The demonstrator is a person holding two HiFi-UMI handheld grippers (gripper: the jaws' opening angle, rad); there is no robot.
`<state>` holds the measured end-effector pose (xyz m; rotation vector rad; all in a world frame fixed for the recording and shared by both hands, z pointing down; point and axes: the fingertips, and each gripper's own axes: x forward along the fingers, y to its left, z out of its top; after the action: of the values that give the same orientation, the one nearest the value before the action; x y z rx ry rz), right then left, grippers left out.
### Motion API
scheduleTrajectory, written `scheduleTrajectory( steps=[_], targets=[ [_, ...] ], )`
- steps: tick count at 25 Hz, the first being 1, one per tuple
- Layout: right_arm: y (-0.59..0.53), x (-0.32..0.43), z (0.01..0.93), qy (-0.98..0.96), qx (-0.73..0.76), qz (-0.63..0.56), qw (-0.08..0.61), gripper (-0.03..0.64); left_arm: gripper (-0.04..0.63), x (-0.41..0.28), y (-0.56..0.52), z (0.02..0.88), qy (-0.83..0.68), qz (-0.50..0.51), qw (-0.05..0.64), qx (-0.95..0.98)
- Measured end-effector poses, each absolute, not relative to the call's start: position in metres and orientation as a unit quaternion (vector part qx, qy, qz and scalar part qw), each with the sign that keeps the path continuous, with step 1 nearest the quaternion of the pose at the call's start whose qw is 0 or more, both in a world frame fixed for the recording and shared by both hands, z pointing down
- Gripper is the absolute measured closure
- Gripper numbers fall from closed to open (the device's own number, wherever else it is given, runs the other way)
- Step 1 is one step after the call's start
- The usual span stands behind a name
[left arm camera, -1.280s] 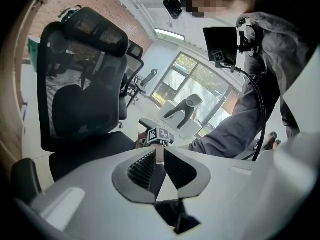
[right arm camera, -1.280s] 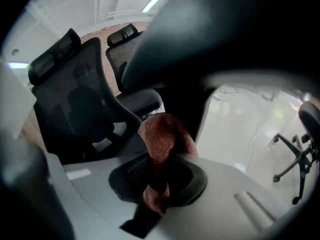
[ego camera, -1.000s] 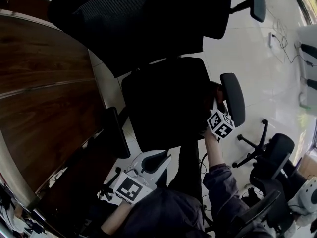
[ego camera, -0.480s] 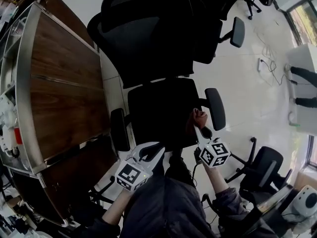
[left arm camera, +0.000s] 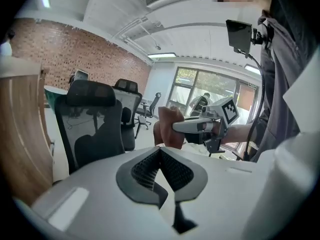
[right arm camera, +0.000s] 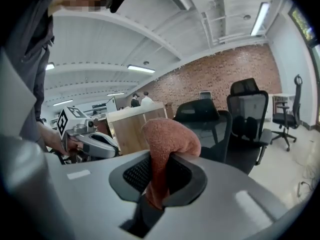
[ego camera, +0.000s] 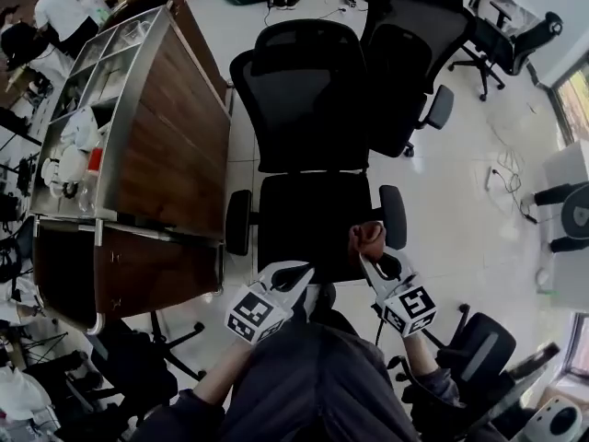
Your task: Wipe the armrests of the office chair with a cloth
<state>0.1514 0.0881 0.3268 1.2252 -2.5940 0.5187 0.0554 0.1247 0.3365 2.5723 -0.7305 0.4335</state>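
Note:
A black office chair (ego camera: pixel 313 221) stands in the middle of the head view, with its left armrest (ego camera: pixel 238 221) and right armrest (ego camera: pixel 393 215) on either side of the seat. My right gripper (ego camera: pixel 370 249) is shut on a reddish-brown cloth (ego camera: pixel 367 237), just inside the front end of the right armrest and over the seat's front corner. In the right gripper view the cloth (right arm camera: pixel 169 136) bulges out above the jaws of the right gripper (right arm camera: pixel 160 170). My left gripper (ego camera: pixel 299 272) hangs at the seat's front edge, and in its own view the left gripper (left arm camera: pixel 160 153) is shut on nothing.
A long wooden table (ego camera: pixel 170 127) stands to the chair's left, with a metal rack of items (ego camera: pixel 83 127) beside it. More black chairs (ego camera: pixel 414 35) stand behind, and another chair (ego camera: pixel 479 343) is at lower right. Cables (ego camera: pixel 506 168) lie on the tiled floor.
The head view has pulled back and shows much more of the room. The right gripper with the cloth has slid from the right armrest's side toward its front end. The left gripper stays shut near the seat front.

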Motion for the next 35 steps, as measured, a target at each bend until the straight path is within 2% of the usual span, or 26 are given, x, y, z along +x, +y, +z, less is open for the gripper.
scheduleTrajectory(
  steps=[4,9,19,26,35],
  targets=[
    [0.114,0.153,0.311,-0.901,0.39,0.155,0.111,0.569,0.58,0.063,0.147,0.311,-0.302,0.118,0.209,0.923],
    [0.14,0.145,0.305,-0.909,0.369,0.161,0.105,0.569,0.578,0.057,0.174,0.299,-0.324,0.126,0.184,0.919],
    [0.158,0.093,0.31,-0.926,0.319,0.156,0.126,0.569,0.578,-0.005,0.202,0.297,-0.38,0.119,0.183,0.899],
    [0.147,0.019,0.34,-0.927,0.29,0.16,0.176,0.569,0.578,-0.081,0.213,0.31,-0.405,0.116,0.188,0.887],
    [0.068,-0.106,0.445,-0.915,0.258,0.162,0.264,0.569,0.578,-0.181,0.211,0.331,-0.404,0.118,0.21,0.882]
  ],
)
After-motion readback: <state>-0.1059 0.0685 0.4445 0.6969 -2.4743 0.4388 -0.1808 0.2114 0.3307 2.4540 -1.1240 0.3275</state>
